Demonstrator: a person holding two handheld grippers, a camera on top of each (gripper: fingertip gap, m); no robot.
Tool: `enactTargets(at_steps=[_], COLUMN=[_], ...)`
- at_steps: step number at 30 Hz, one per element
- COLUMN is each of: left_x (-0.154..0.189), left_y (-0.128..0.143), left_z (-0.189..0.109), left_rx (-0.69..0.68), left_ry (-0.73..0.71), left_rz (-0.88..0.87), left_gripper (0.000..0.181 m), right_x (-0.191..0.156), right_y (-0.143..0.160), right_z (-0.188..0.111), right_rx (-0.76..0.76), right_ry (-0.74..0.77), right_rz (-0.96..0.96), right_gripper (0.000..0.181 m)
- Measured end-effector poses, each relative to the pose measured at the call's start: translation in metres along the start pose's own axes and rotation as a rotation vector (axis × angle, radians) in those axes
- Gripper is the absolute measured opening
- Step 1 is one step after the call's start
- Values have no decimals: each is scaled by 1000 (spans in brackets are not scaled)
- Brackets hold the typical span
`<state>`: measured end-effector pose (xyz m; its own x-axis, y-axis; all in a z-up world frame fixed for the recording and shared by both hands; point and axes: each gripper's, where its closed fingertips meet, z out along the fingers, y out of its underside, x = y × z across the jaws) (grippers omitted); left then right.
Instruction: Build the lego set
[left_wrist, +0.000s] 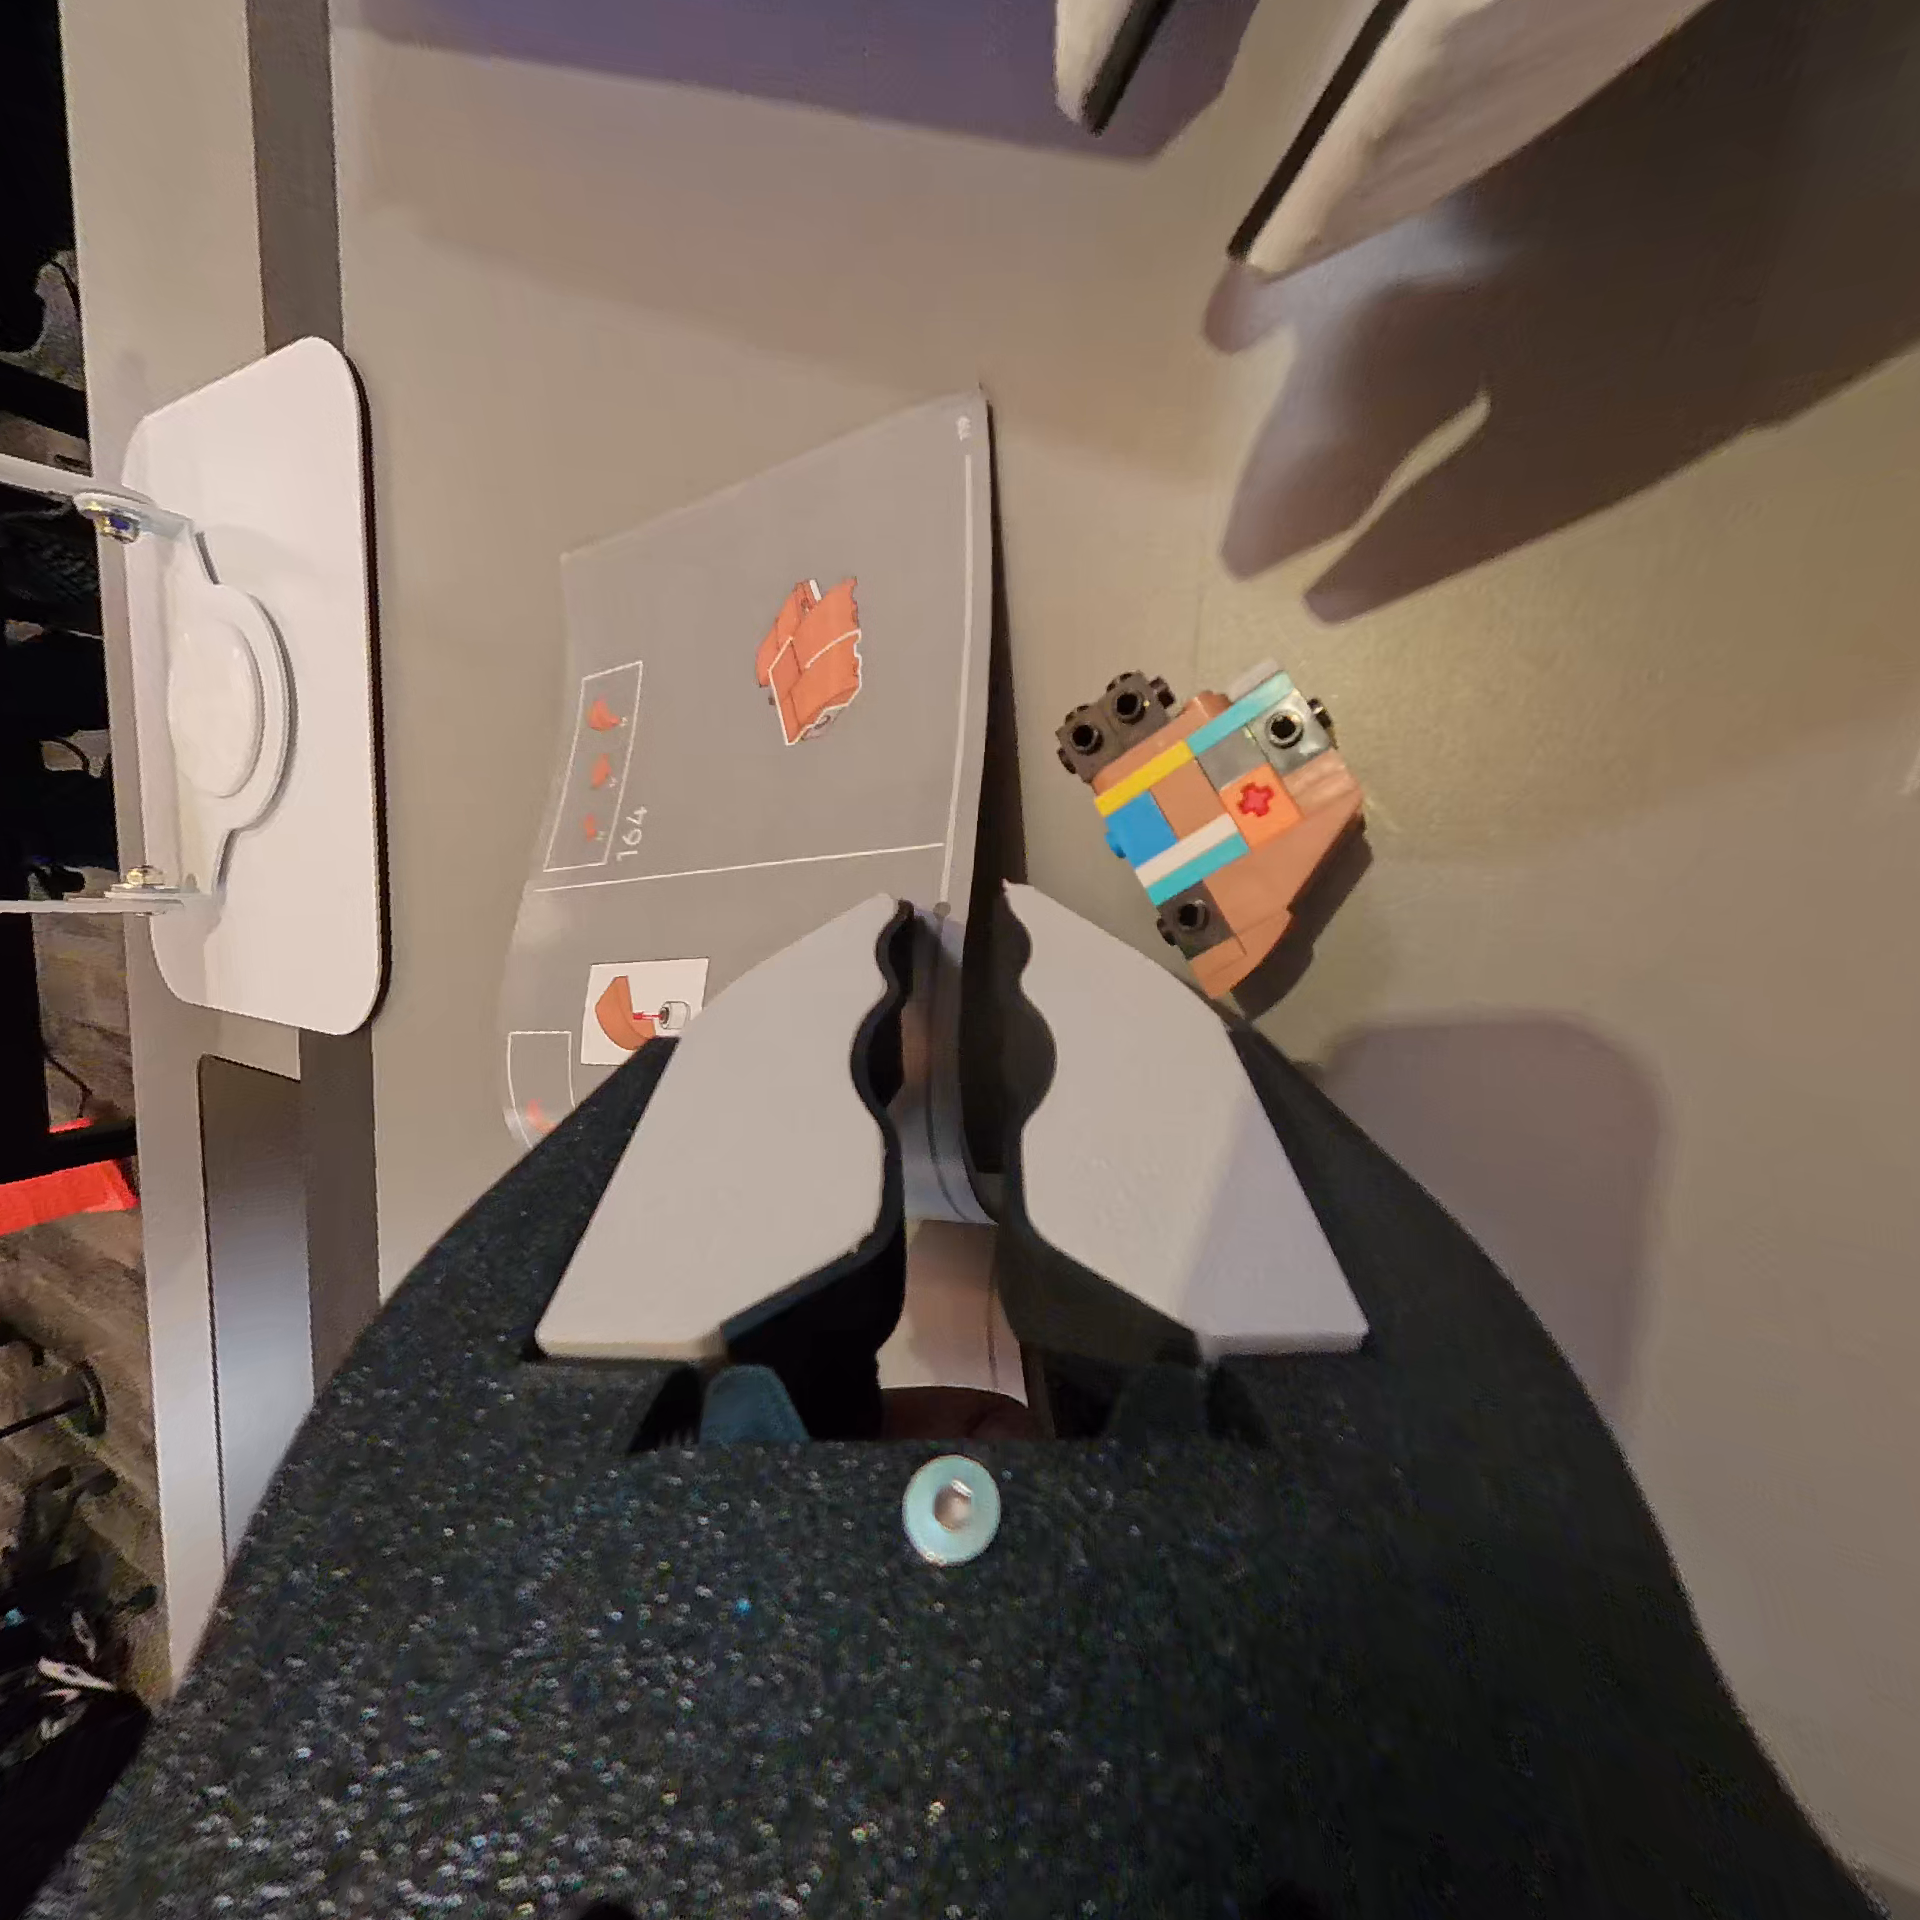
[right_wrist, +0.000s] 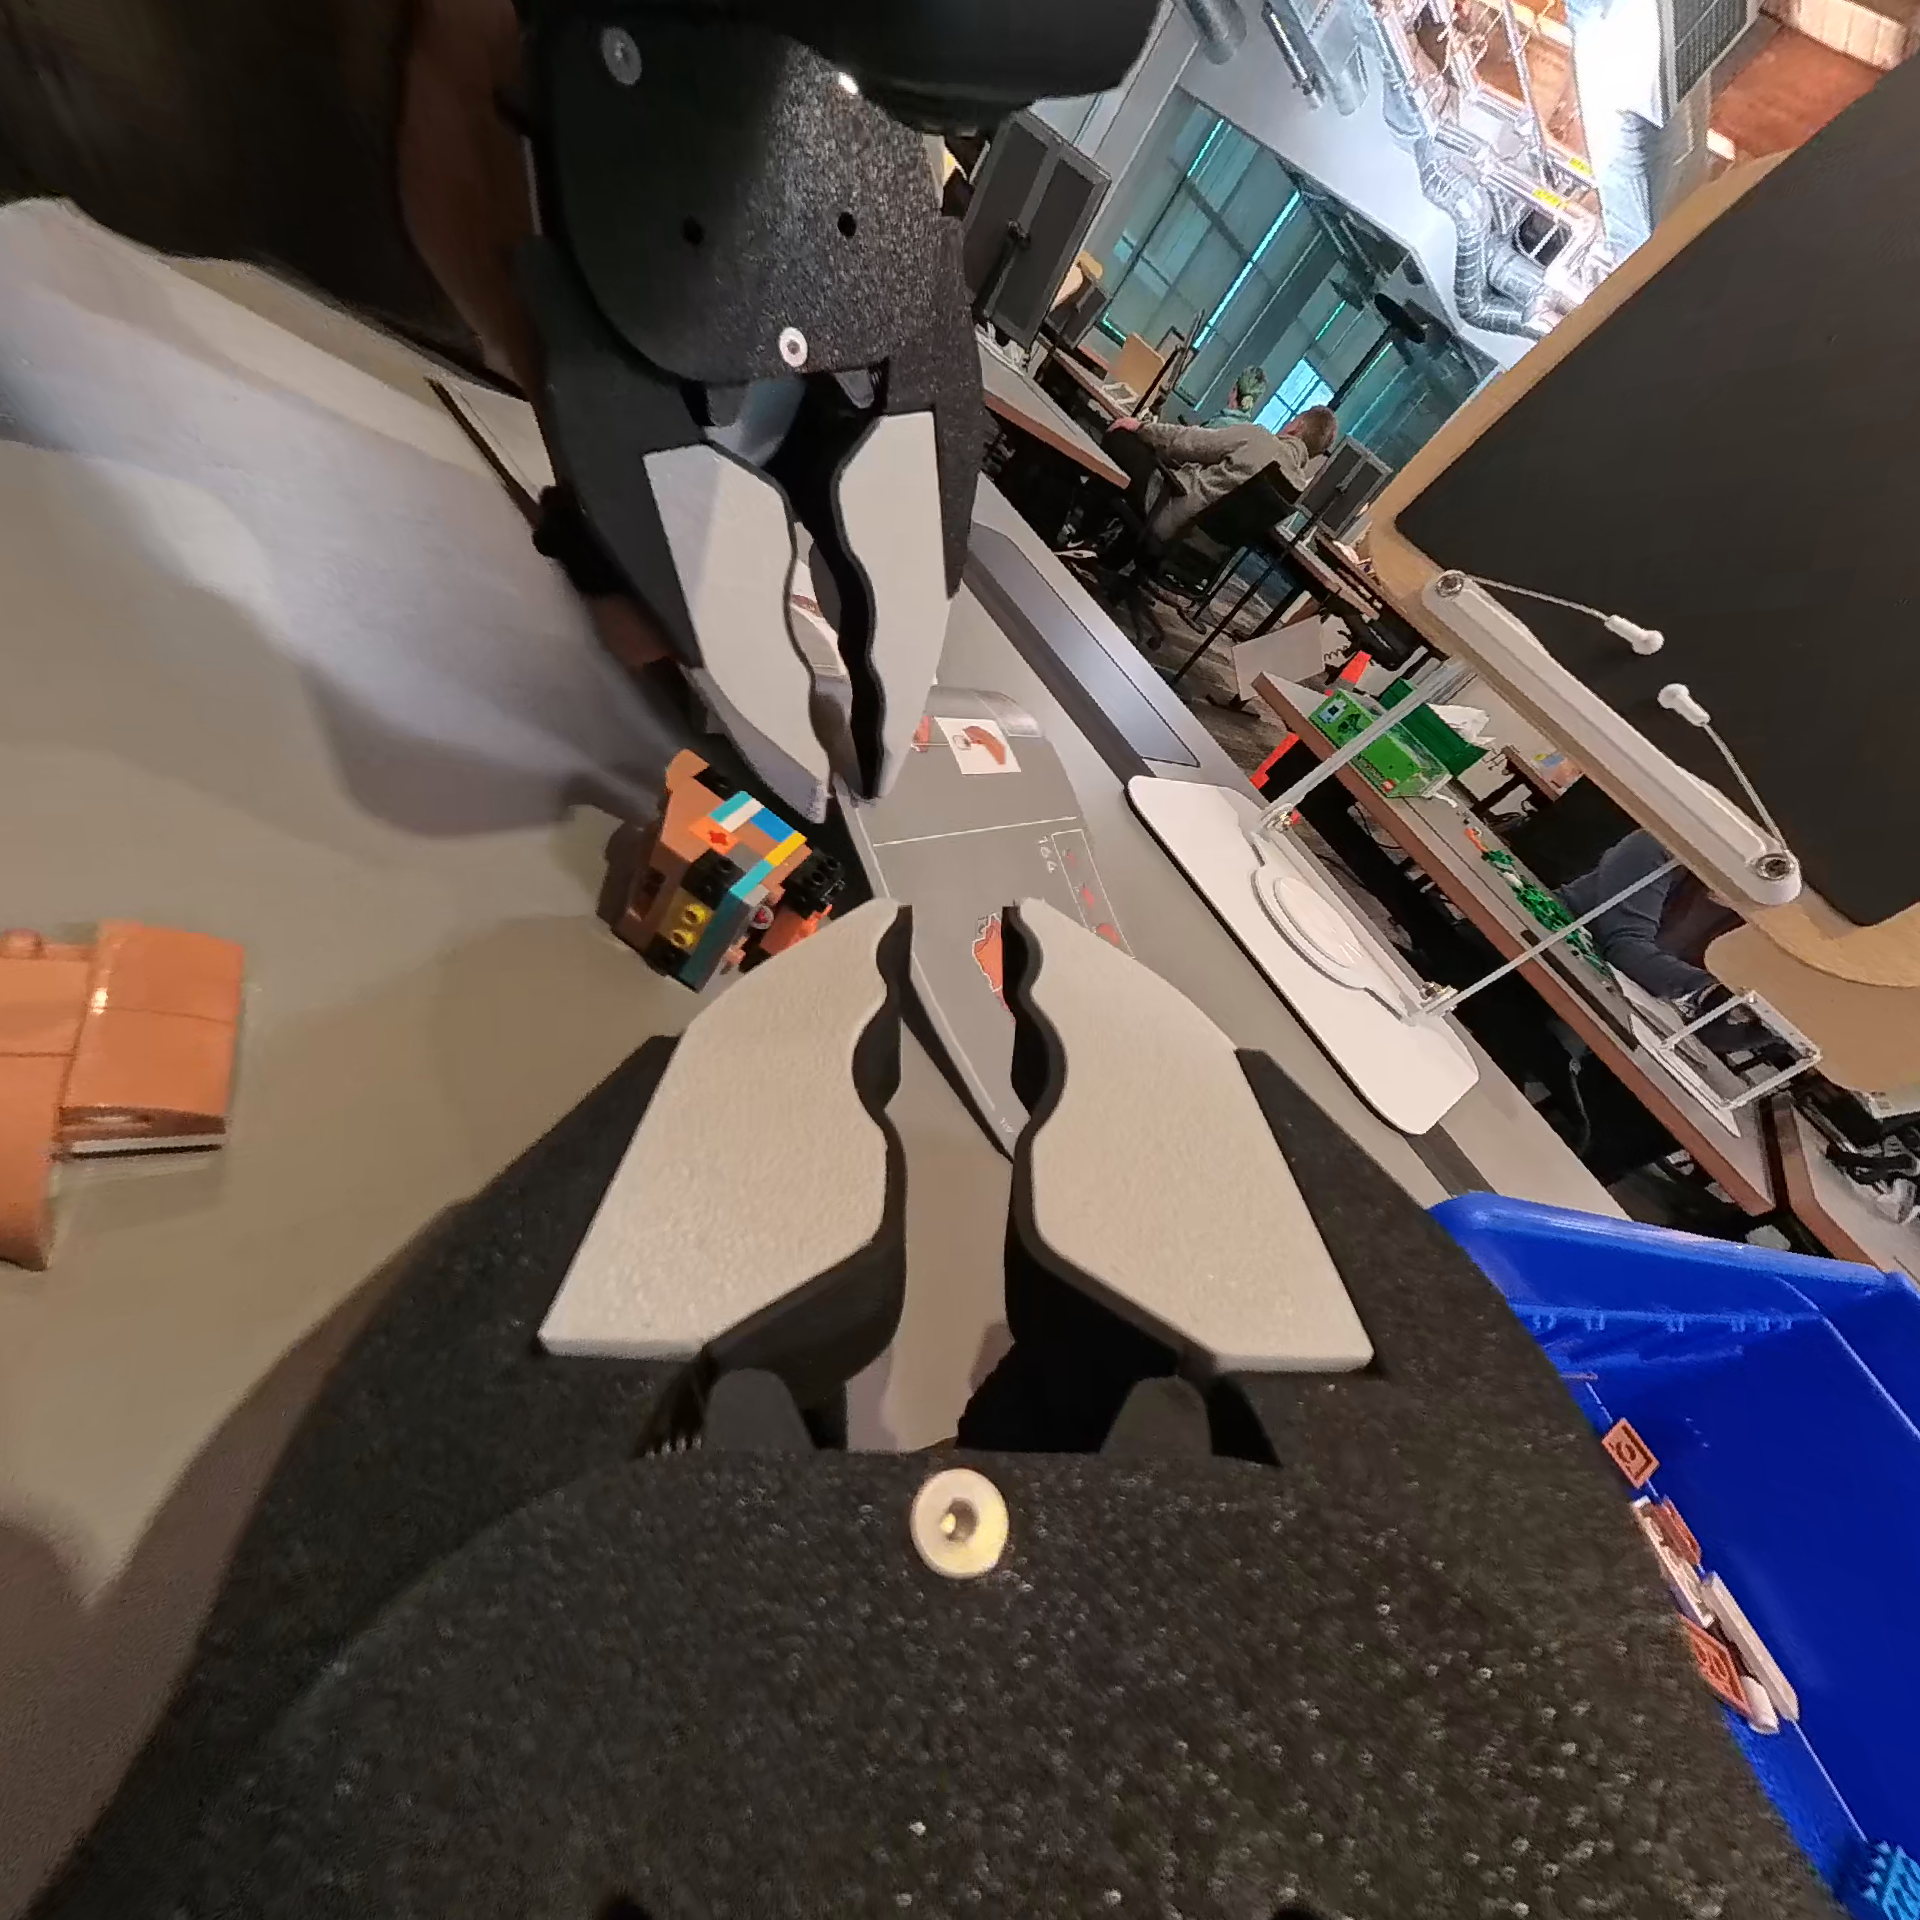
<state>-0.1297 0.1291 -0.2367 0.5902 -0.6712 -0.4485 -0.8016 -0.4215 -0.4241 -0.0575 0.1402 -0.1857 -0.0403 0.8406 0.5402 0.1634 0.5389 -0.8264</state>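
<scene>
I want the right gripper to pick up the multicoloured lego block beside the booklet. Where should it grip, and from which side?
Probably across the two flat brown side faces of the lego block, coming down from above. It lies tilted on the table, with studs and coloured plates on the faces between, so the smooth sides give the fingers flatter contact. The booklet and the left gripper crowd one side; approach from the open table side.
</scene>
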Motion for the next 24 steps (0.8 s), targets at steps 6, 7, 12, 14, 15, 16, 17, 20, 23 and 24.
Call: enactTargets(at_steps=[6,7,12,14,15,16,17,20,23,24], left_x=[1,1,-1,-2,-3,-3,-3,-5,-5,-6], left_y=[4,5,8,8,7,7,7,7,6,6], left_z=[-1,-2,-8,-10,-11,-11,-11,-9,-8,-9], left_rx=[-21,-25,-40,-37,-37,-36,-34,-20,1,7], left_ry=[-1,-1,-13,-21,-25,-27,-29,-39,-36,-38], left_rz=[18,21,30,27,26,26,27,16,-1,-4], left_gripper=[12,12,12,12,12,12,12,12,12,12], right_x=[-1,-1,-1,-1,-1,-1,-1,-1,0,0], right_y=[1,1,1,1,1,1,1,2,2,2], right_z=[1,1,1,0,0,0,0,0,0,0], right_rx=[-6,-6,-7,-5,-6,-7,-9,-11,-13,-14], right_ry=[-1,-1,-1,-1,-1,0,1,5,9,10], right_rz=[-11,-12,-15,-15,-17,-19,-20,-20,-23,-25], right_gripper=[16,16,16,16,16,16,16,16,16,16])
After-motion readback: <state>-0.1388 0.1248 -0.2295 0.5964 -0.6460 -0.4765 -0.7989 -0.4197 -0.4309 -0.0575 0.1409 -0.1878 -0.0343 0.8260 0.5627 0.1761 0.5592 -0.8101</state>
